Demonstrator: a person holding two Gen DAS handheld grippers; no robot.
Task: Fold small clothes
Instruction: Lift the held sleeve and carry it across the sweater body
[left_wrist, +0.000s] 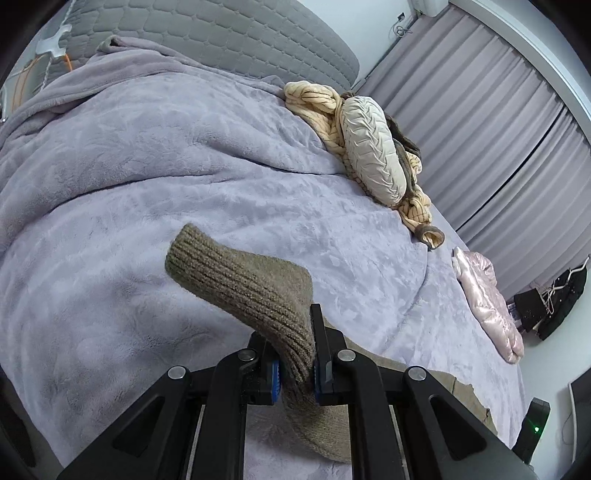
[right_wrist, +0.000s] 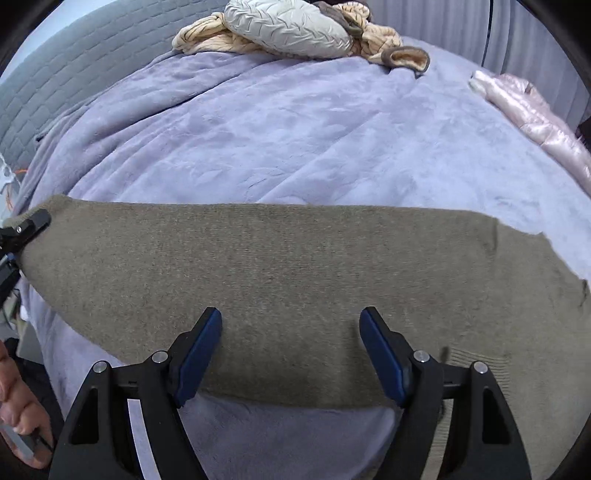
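Bed (right_wrist: 295, 140) with its lilac fleece blanket (left_wrist: 184, 166) is serving as the folding surface, filling most of both views. Across its near part the olive-brown knit garment (right_wrist: 295, 277) is lying spread flat in a long band from left to right, with a ribbed edge showing at the near right; this is the task's thing, and it appears to be laid out so that one end can be carried over the rest. At the far edge a heap of other clothes is waiting: a cream cable-knit piece (left_wrist: 317, 107) with a pale quilted jacket (left_wrist: 373, 147) on top of it, and, well apart to the right, a pink shiny jacket (left_wrist: 487, 299). The left hand-held gripper (left_wrist: 297, 354) is clamped together on a ribbed sleeve or cuff end of the knit, whose free tip is standing up above the blanket; in the right wrist view the same gripper is showing at the far left end of the garment. Judgement: this end is being raised for a fold toward the middle. The right hand-held gripper (right_wrist: 291, 354) is hovering over the near edge of the knit with its jaws apart and nothing pinched, probably positioned to pin or pick that edge. Part of a hand (right_wrist: 18, 406) is visible at the near left.
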